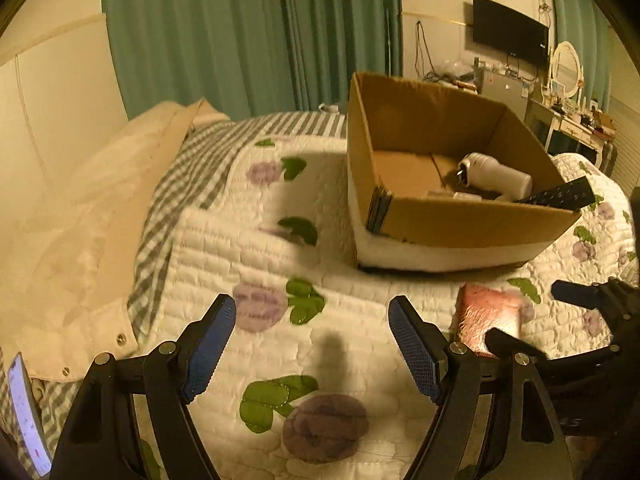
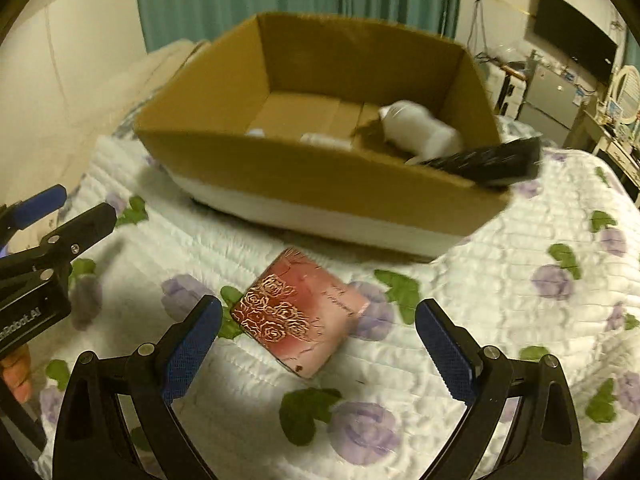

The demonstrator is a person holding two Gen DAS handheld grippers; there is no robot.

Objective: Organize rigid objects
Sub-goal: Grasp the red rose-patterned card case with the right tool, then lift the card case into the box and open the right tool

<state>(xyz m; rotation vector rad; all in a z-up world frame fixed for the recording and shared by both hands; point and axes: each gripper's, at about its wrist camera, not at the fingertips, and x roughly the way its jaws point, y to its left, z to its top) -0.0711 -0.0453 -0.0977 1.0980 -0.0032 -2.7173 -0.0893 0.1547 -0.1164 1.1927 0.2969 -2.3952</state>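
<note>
Pink box point(image 1: 490, 318), patterned with roses, shows in the left wrist view at the lower right of the frame, lying flat on the quilt point(image 1: 256, 240), partly hidden behind the right gripper point(image 1: 532, 316), whose dark fingers reach in from the right edge. The left gripper point(image 1: 312, 344) fills the bottom of the frame with its blue pads spread wide and nothing between them; only bare quilt lies ahead of it. The pink box sits off to the right of the left gripper's right finger, outside its span. The cardboard box point(image 1: 460, 224) stands at centre right, already holding a white bottle point(image 1: 496, 176) and a black remote point(image 1: 560, 196) that leans over its near rim. A phone point(image 1: 24, 412) lies at the lower left edge.

In the right wrist view the pink box point(image 2: 298, 314) lies just ahead of the right gripper point(image 2: 318, 336), slightly left of the midline between the widely parted, empty fingers. Its long axis runs diagonally, from lower left to upper right of the frame, so the pads do not yet face its long sides squarely. The cardboard box point(image 2: 320, 184) is beyond it, across the upper middle. The left gripper point(image 2: 60, 216) pokes in at the left edge, fingers apart. I judge the right gripper far better placed to take the pink box, likely after a small twist to line up.
</note>
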